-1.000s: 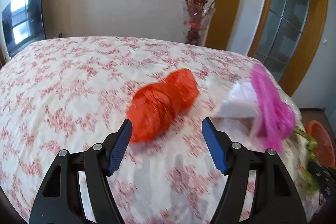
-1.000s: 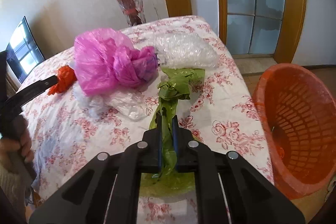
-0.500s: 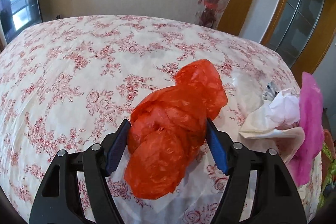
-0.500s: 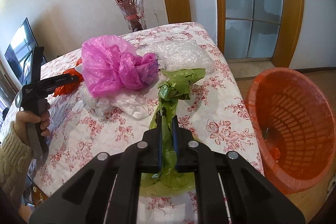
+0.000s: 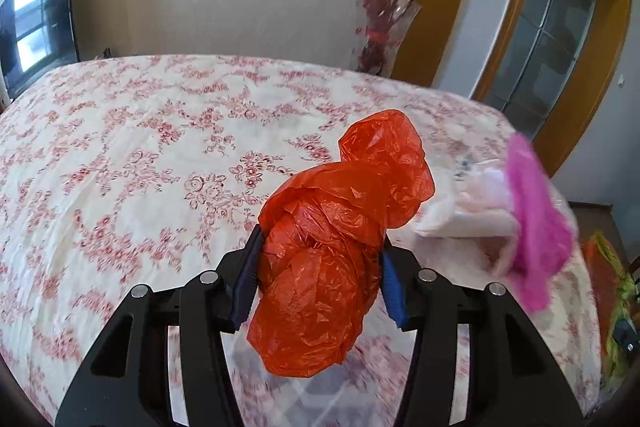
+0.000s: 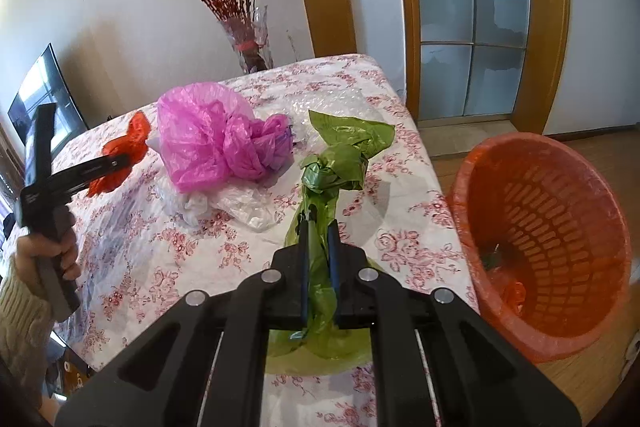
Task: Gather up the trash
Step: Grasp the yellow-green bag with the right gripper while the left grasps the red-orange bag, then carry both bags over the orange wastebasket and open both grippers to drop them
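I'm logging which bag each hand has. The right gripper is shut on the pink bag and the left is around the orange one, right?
Not quite: the right gripper is shut on the green bag, as the right wrist view shows. The pink bag lies untouched. The left gripper is closing around the orange bag.

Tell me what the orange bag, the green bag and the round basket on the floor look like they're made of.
Orange bag: thin glossy plastic film, going by its sharp crinkles and shine.
Green bag: thin plastic film too, duller, twisted into a knot and hanging limp.
Basket: looks like rigid moulded plastic in orange-red, with slotted walls, apparently lined with a thin translucent film.
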A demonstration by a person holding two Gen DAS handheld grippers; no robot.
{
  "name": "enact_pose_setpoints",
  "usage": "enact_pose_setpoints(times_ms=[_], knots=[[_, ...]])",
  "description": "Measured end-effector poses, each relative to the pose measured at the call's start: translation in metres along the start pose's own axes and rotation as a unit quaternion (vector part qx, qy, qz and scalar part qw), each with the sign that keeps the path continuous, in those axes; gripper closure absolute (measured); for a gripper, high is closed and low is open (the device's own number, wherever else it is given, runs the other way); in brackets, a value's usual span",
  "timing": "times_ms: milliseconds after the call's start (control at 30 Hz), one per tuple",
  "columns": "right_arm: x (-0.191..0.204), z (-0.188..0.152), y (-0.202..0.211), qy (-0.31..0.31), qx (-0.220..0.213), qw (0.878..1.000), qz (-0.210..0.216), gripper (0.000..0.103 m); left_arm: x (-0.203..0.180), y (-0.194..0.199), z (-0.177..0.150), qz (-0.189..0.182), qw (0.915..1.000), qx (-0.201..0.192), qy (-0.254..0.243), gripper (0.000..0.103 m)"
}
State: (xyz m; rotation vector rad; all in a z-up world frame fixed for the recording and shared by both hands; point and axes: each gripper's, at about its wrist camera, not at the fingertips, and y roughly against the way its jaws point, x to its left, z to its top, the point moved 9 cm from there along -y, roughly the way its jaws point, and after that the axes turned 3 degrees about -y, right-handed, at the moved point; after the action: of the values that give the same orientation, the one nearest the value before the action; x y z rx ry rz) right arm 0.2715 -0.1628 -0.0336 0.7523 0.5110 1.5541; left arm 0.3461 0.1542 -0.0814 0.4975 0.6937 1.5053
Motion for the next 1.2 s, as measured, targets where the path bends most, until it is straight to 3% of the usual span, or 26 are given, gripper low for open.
enact_pose_setpoints(times_ms=[300,533,1200], knots=[[-0.022,0.003,0.026,-0.017,-0.027,0.999,-0.018,0.094,-0.041,0.053,-0.004,-0.045,0.9982,-0.036,-0.018,0.051],[-0.048,0.003,0.046,-0.029,-0.051,0.997,-0.048,0.094,-0.095,0.077,-0.012,-0.088,0.9933,-0.048,-0.057,0.051],[-0.143,-0.006,0.064,-0.105,-0.071,0.986,-0.103,0.093,-0.240,0.079,-0.046,-0.191,0.9722,-0.034,-0.131,0.051]])
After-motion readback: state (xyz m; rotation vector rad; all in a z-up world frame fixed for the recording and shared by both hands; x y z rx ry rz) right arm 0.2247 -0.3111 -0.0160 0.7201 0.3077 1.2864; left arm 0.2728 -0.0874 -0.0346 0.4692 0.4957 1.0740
